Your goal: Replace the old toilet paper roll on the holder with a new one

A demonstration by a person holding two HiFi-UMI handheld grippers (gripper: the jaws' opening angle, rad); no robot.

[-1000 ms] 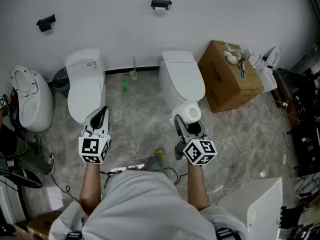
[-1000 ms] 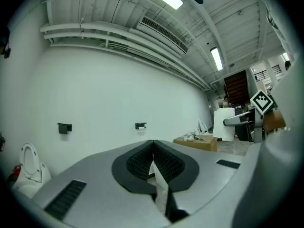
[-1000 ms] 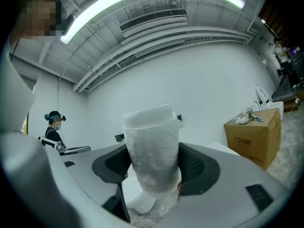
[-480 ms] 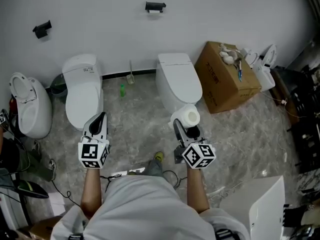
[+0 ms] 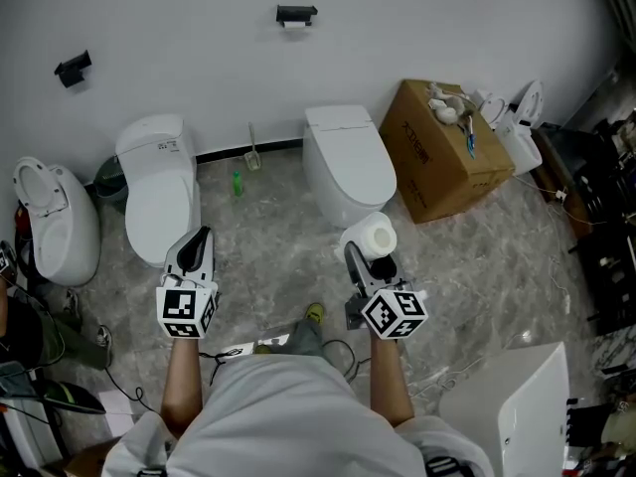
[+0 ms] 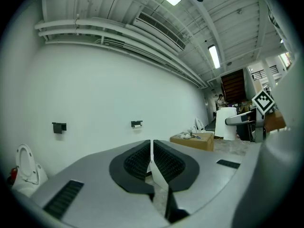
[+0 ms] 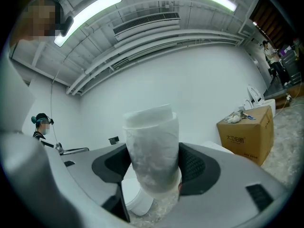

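A new white toilet paper roll (image 5: 371, 236) stands upright between the jaws of my right gripper (image 5: 364, 252), which is shut on it. In the right gripper view the roll (image 7: 152, 148) fills the gap between the black pads (image 7: 197, 167). High on the white wall hangs a black holder (image 5: 295, 14) with a small old roll on it, far from both grippers. The left gripper view shows that holder (image 6: 137, 124) small on the wall. My left gripper (image 5: 202, 242) points level at the wall, shut and empty, its pads (image 6: 166, 161) meeting.
A second black wall holder (image 5: 72, 69) hangs further left. Three toilets stand along the wall: (image 5: 343, 167), (image 5: 155, 187) and an open one (image 5: 50, 222). Between the first two are a green bottle (image 5: 237, 183) and a brush (image 5: 254, 156). A cardboard box (image 5: 445, 152) stands right, a white cabinet (image 5: 522, 405) at lower right.
The head view has drifted, so the toilets, box and wall holder sit a little further left. Both grippers stay as they were, the roll still in the right jaws.
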